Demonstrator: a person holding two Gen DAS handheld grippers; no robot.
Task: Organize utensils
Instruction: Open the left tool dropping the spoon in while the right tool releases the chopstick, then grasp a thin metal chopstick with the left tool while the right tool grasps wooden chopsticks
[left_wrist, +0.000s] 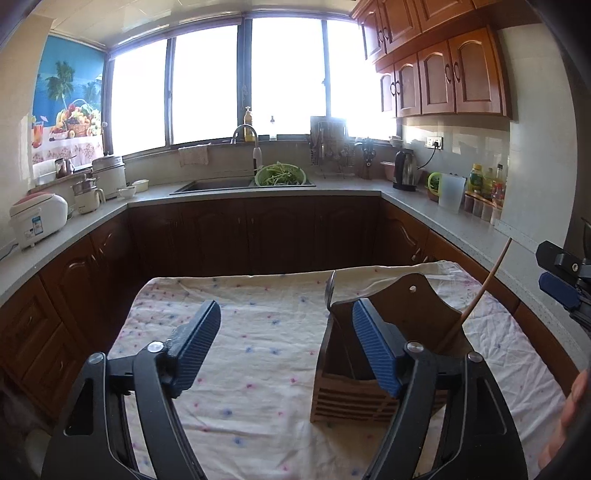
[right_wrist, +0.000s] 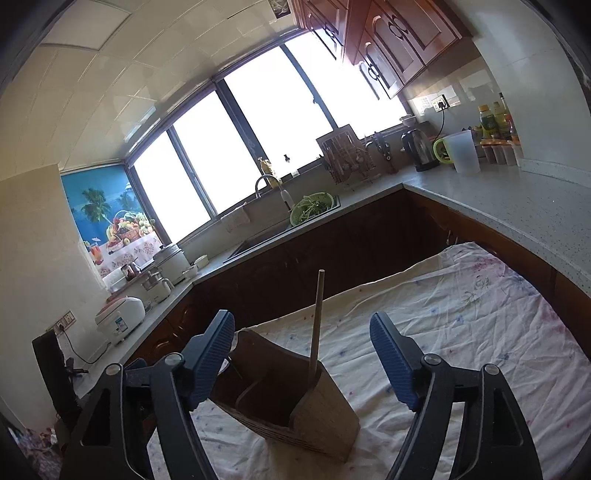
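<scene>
Here the wooden utensil holder (right_wrist: 291, 402) stood upright on the cloth-covered table (left_wrist: 258, 325), holding a chopstick (right_wrist: 316, 325) and spoon (left_wrist: 330, 291) pointing upward. Left gripper (left_wrist: 284, 347) and right gripper (right_wrist: 303, 358) were released, empty. Bare cloth lay left.

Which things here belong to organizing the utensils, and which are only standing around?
Belong to the job:
- wooden utensil holder
- wooden stick standing in the holder
- metal spoon standing in the holder
- left gripper and right gripper, both open

Standing around:
- floral cloth
- rice cooker
- kettle
- green colander
- dish rack
</scene>
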